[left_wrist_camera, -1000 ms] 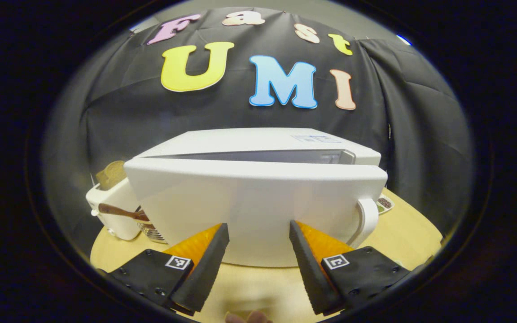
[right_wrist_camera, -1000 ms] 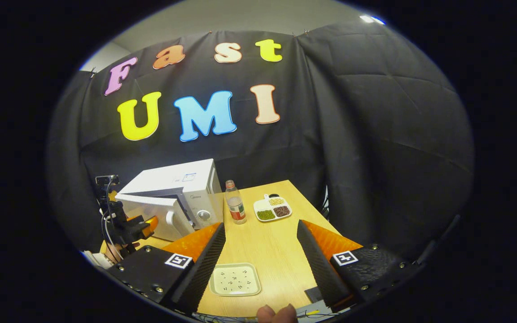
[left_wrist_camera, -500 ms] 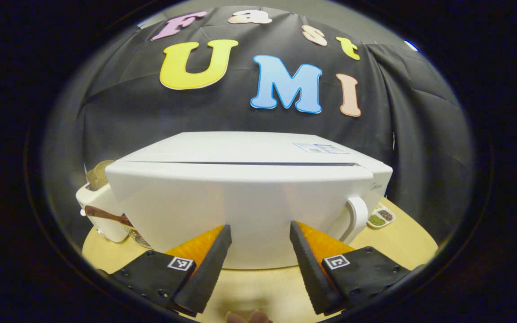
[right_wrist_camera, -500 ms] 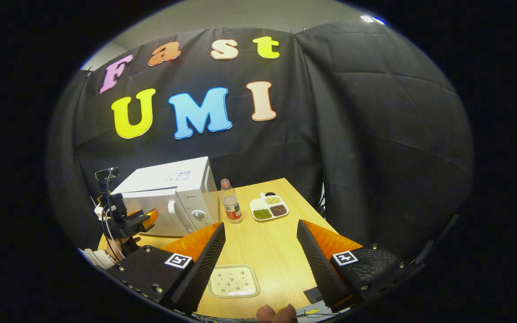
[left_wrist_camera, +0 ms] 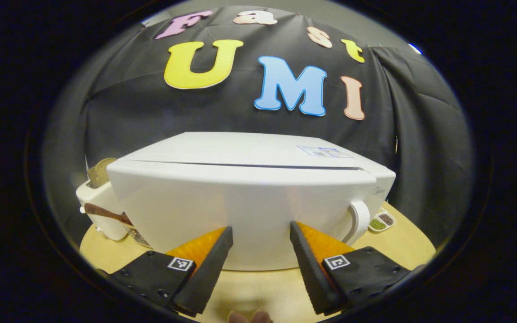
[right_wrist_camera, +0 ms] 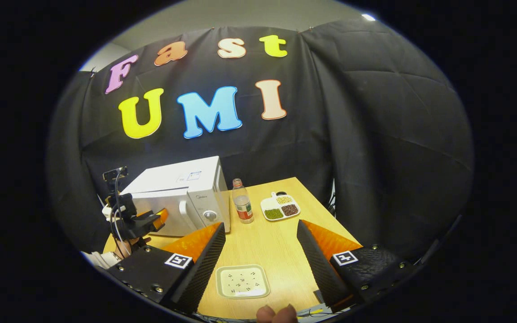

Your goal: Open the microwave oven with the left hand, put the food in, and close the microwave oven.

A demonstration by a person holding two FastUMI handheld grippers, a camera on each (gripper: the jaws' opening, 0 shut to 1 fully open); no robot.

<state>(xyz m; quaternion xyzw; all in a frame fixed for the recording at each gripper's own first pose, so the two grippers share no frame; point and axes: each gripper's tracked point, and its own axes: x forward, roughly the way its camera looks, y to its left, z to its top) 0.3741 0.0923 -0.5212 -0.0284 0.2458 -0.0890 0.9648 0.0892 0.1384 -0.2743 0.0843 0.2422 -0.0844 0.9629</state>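
With its fingers spread and empty, the left claw faces the microwave door straight ahead, nearly shut; the handle lies rightward.

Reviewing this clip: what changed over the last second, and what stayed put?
The microwave door swung from ajar to flush against the microwave, with the left hand-held gripper open and close against its front. Nothing was grasped or released. The right hand-held gripper stayed open above the table; the small square plate, bottle and divided dish kept their places.
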